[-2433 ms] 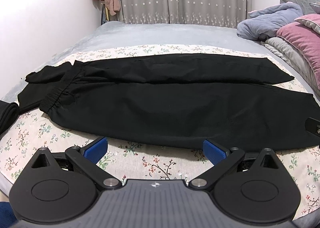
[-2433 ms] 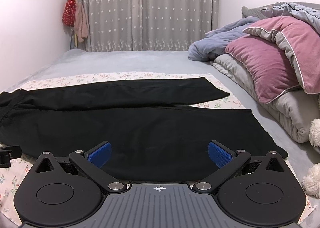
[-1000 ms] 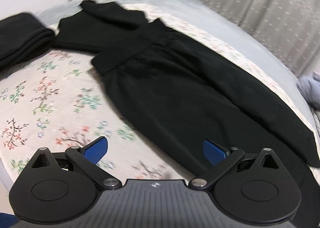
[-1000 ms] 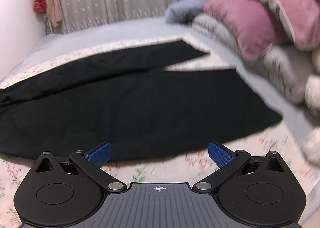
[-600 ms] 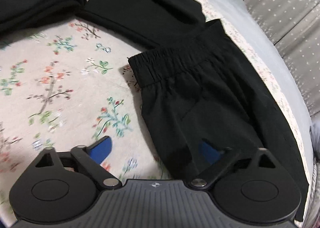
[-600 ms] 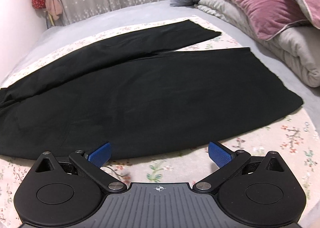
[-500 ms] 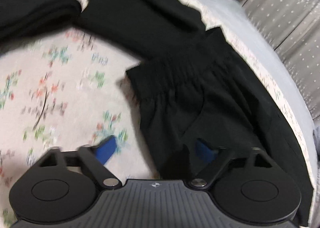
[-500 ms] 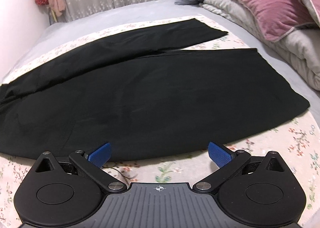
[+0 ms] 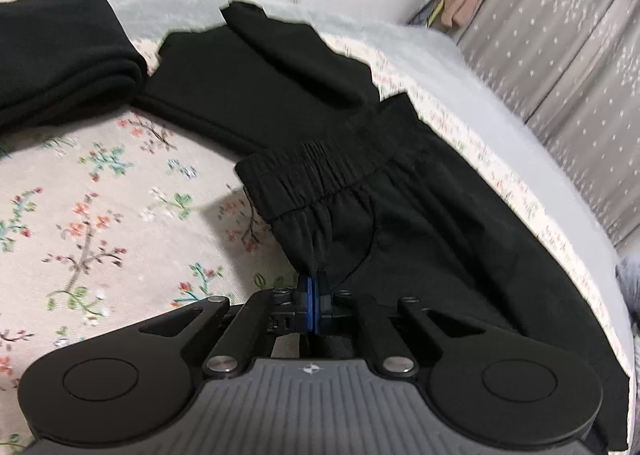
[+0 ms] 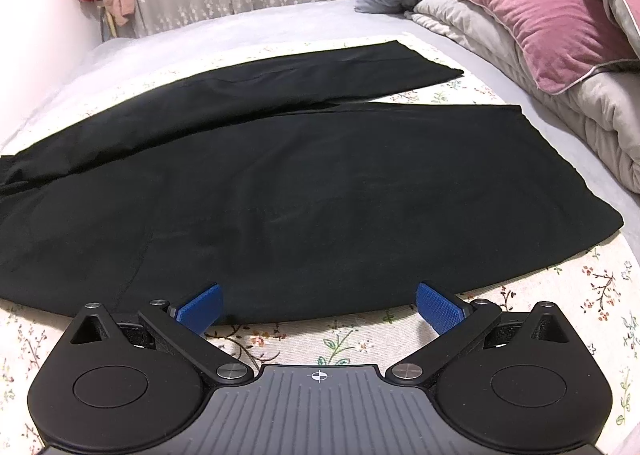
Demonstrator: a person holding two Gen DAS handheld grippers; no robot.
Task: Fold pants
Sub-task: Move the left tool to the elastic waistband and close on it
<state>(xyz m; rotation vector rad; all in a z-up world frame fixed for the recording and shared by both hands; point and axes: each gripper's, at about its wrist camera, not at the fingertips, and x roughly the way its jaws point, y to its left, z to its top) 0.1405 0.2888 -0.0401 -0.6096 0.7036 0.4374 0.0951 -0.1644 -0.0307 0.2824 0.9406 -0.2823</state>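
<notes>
While left claw [image 9: 313, 287] pinches the pants [image 9: 420, 223] beside folded black clothes [image 9: 60, 55], right claw [image 10: 318, 303] gapes empty.

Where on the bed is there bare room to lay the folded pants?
Bare floral sheet lies left of the pants, below the folded black stack. Grey bed beyond the legs is free. Crowded: the pillow pile, and the black garment touching the waistband.

Soft, even light — fisheye-warped edges
</notes>
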